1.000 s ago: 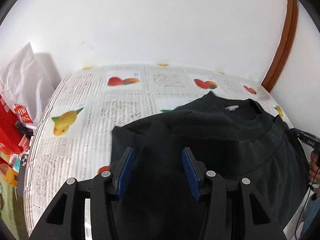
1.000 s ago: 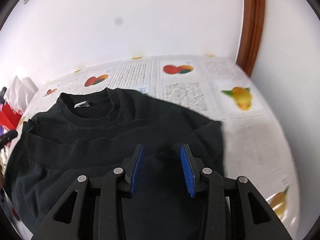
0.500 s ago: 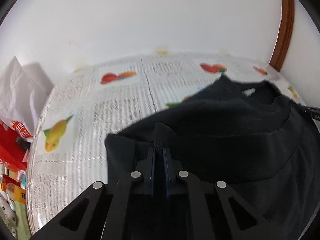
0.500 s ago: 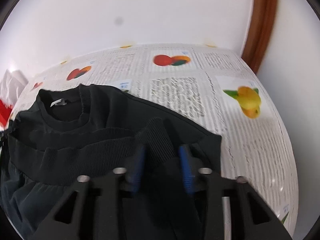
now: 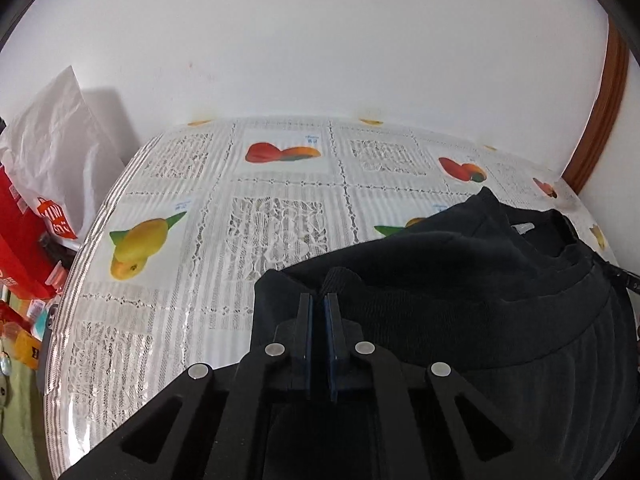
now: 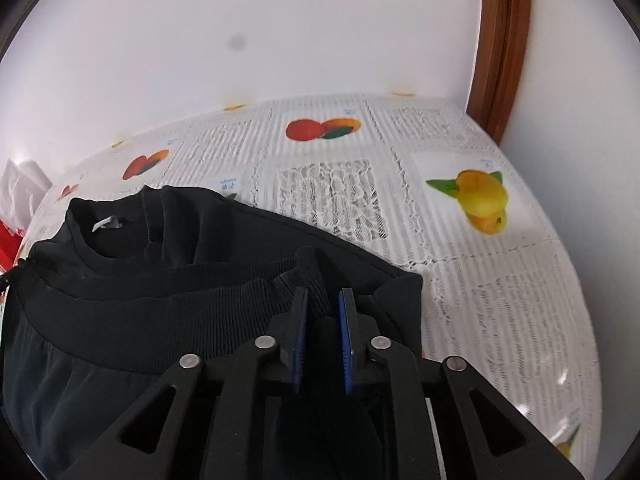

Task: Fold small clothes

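My left gripper [image 5: 318, 300] has its jaws pressed nearly together, pinching a raised fold of the ribbed hem of the black sweatshirt [image 5: 460, 272]. My right gripper [image 6: 323, 296] clamps a thicker bunch of the same ribbed band; its jaws have just been opening a little, yet the blue pads [image 6: 346, 332] press the cloth on both sides. The sweatshirt [image 6: 160, 272] lies on the worktop [image 5: 280, 208] with its neck toward the wall and the hem doubled back over the body. Only my left view shows the clutter off the worktop's left edge: a white plastic bag [image 5: 52, 136] leaning by the wall, with red packaging [image 5: 20, 240] and small colourful items [image 5: 24, 340] below it. It also catches a dark cord end [image 5: 628, 280] at the garment's right side. My right view gives the neckline more plainly, the white label [image 6: 106, 223] inside the collar, and the bare stretch of worktop [image 6: 500, 280] right of the sweatshirt. The worktop wears a glossy cover of lace pattern with printed fruit: a yellow fruit [image 6: 482, 200] and a red and orange pair [image 6: 322, 129]. Behind it stands a plain white wall [image 5: 320, 48], and a brown wooden frame [image 6: 500, 40] rises at the right corner.
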{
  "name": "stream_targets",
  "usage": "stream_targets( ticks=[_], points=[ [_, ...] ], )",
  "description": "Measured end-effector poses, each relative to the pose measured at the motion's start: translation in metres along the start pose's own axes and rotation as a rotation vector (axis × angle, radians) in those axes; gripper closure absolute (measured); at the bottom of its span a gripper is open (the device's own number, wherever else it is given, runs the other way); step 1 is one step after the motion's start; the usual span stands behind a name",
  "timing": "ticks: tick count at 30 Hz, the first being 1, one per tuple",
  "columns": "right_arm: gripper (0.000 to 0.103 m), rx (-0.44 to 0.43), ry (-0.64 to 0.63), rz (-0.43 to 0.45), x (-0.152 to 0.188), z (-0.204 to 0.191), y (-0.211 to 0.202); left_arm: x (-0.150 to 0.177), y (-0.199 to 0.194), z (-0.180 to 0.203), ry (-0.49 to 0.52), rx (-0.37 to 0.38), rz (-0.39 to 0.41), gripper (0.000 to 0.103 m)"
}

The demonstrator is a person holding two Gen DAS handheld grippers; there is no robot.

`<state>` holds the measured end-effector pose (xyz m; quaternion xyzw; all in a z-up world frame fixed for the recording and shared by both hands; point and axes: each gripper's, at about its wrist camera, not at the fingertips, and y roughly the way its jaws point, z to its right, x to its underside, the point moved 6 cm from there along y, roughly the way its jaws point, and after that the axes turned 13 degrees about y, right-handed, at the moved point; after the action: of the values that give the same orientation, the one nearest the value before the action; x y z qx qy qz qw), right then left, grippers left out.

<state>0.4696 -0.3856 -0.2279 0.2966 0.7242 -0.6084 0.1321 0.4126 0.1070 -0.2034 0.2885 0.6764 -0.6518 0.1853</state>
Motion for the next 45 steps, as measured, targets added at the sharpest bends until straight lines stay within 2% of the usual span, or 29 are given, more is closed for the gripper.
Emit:
stream_targets(
  ticks=[1, 3, 5, 7, 9, 13, 17, 19, 20, 21, 22, 24, 27, 32, 36, 38, 41, 45],
  points=[
    [0.08, 0.017, -0.007, 0.009, 0.002, 0.002, -0.009, 0.001, -0.001, -0.001, -0.004, 0.003, -0.009, 0.094],
    [0.063, 0.042, -0.021, 0.033, 0.007, 0.007, -0.024, 0.003, -0.006, -0.003, -0.01, 0.007, -0.024, 0.094],
    [0.054, 0.039, -0.016, 0.044, 0.016, 0.019, -0.041, 0.008, -0.017, -0.005, -0.019, 0.039, -0.025, 0.091],
    [0.048, 0.036, 0.004, 0.021, 0.029, 0.033, -0.054, 0.015, -0.027, -0.008, -0.027, 0.051, -0.026, 0.07],
    [0.044, 0.033, 0.026, -0.008, 0.044, 0.046, -0.059, 0.028, -0.036, -0.012, -0.036, 0.072, -0.032, 0.061],
    [0.044, -0.011, 0.077, -0.085, 0.073, 0.06, -0.054, 0.062, -0.05, -0.017, -0.069, 0.12, -0.066, 0.061],
    [0.045, -0.048, 0.112, -0.092, 0.076, 0.059, -0.046, 0.095, -0.055, -0.016, -0.079, 0.163, -0.099, 0.061],
    [0.053, -0.074, 0.118, -0.106, 0.074, 0.054, -0.04, 0.107, -0.056, -0.014, -0.085, 0.187, -0.111, 0.061],
    [0.068, -0.095, 0.109, -0.116, 0.073, 0.049, -0.039, 0.111, -0.058, -0.014, -0.091, 0.187, -0.1, 0.061],
    [0.075, -0.088, 0.096, -0.116, 0.072, 0.047, -0.039, 0.113, -0.059, -0.013, -0.091, 0.184, -0.091, 0.064],
    [0.082, -0.074, 0.067, -0.103, 0.07, 0.044, -0.039, 0.113, -0.059, -0.012, -0.091, 0.186, -0.081, 0.08],
    [0.088, -0.07, 0.034, -0.062, 0.064, 0.041, -0.043, 0.111, -0.059, -0.009, -0.104, 0.213, -0.066, 0.09],
    [0.088, -0.083, 0.051, -0.03, 0.044, 0.046, -0.041, 0.099, -0.052, -0.002, -0.094, 0.212, -0.059, 0.093],
    [0.088, -0.023, 0.043, 0.002, 0.004, 0.056, -0.02, 0.062, -0.028, 0.013, -0.085, 0.224, -0.042, 0.093],
    [0.085, -0.013, 0.1, -0.018, -0.017, 0.072, -0.002, 0.039, -0.009, 0.025, -0.07, 0.215, -0.044, 0.093],
    [0.082, -0.013, 0.124, -0.023, -0.016, 0.079, -0.003, 0.037, -0.006, 0.029, -0.057, 0.202, -0.056, 0.092],
    [0.067, 0.042, 0.117, -0.007, -0.002, 0.087, -0.017, 0.044, -0.012, 0.03, -0.017, 0.166, -0.066, 0.082],
    [0.063, 0.081, 0.105, 0.015, 0.034, 0.098, -0.048, 0.065, -0.029, 0.028, 0.005, 0.161, -0.072, 0.072]
  ],
)
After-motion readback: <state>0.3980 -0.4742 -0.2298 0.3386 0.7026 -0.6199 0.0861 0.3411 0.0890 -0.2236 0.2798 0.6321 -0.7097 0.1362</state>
